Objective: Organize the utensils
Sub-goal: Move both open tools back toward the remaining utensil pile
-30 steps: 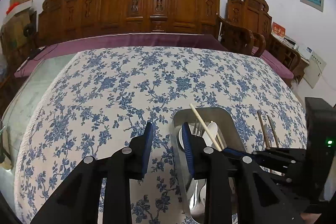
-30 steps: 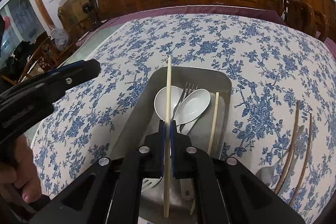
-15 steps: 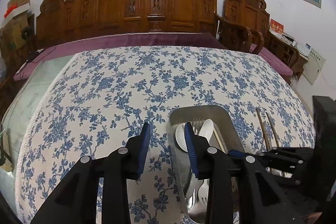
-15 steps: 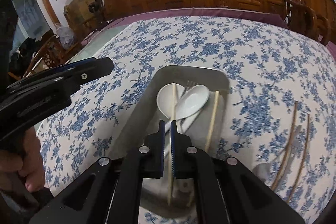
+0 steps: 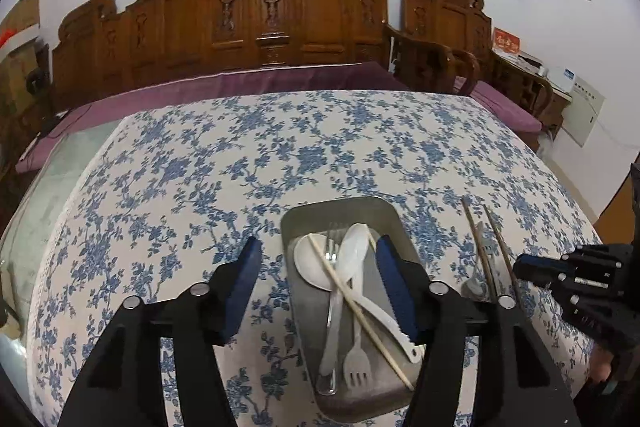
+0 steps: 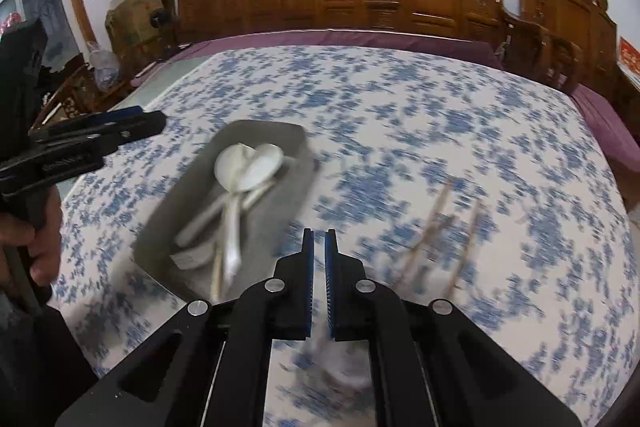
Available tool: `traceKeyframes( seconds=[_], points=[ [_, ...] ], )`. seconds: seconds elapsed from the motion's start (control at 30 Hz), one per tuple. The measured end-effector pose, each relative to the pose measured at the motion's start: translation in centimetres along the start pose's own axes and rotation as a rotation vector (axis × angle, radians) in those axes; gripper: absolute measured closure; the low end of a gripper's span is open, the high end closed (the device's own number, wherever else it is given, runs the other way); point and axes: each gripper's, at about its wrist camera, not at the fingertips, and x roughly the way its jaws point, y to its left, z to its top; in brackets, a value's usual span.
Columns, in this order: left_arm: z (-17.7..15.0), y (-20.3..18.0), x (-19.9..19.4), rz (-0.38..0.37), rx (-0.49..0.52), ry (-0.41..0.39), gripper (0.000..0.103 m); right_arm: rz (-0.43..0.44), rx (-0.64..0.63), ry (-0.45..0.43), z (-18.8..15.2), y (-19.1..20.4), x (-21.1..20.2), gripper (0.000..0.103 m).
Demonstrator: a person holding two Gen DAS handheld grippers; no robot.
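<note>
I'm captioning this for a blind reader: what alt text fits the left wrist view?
A metal tray on a blue-flowered tablecloth holds white spoons, forks and a pale chopstick, seen between the opening, empty left gripper. Two dark chopsticks lie right of it.

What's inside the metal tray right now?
The metal tray holds two white spoons, a metal fork, a white plastic fork and a pale chopstick lying across them. The left gripper's finger covers the tray's right edge.
</note>
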Motion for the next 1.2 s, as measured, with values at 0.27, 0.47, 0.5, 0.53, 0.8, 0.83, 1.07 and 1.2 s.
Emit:
traceKeyframes(
  seconds=[0.27, 0.47, 0.5, 0.53, 0.8, 0.83, 1.07, 1.2],
  points=[
    [-0.3, -2.3, -0.1, -0.021, 0.030, 0.002, 0.036, -0.088, 0.039, 0.033, -2.5, -4.9, -0.2, 0.082],
    [-1.1, -5.3, 0.0, -0.036, 0.083, 0.007, 0.035, -0.114, 0.083, 0.096, -3.7, -7.5, 2.2, 0.082],
    [-1.2, -5.8, 0.1, -0.041, 0.092, 0.011, 0.035, -0.122, 0.086, 0.109, -3.8, -7.8, 2.8, 0.082],
    [-1.4, -6.2, 0.2, -0.045, 0.103, 0.017, 0.035, -0.124, 0.089, 0.116, -3.7, -8.0, 3.2, 0.082],
    [-2.2, -8.4, 0.5, -0.054, 0.145, 0.039, 0.035, -0.177, 0.089, 0.201, -3.4, -8.8, 6.5, 0.082],
    [-2.2, -8.6, 0.5, -0.055, 0.147, 0.040, 0.035, -0.183, 0.093, 0.205, -3.5, -9.0, 6.6, 0.084],
    [-2.5, -10.0, 0.6, -0.052, 0.159, 0.050, 0.035, -0.198, 0.089, 0.224, -4.0, -9.7, 6.1, 0.095],
    [-2.8, -11.3, 0.7, -0.053, 0.172, 0.065, 0.036, -0.186, 0.100, 0.226, -4.9, -10.7, 5.0, 0.097]
  ],
)
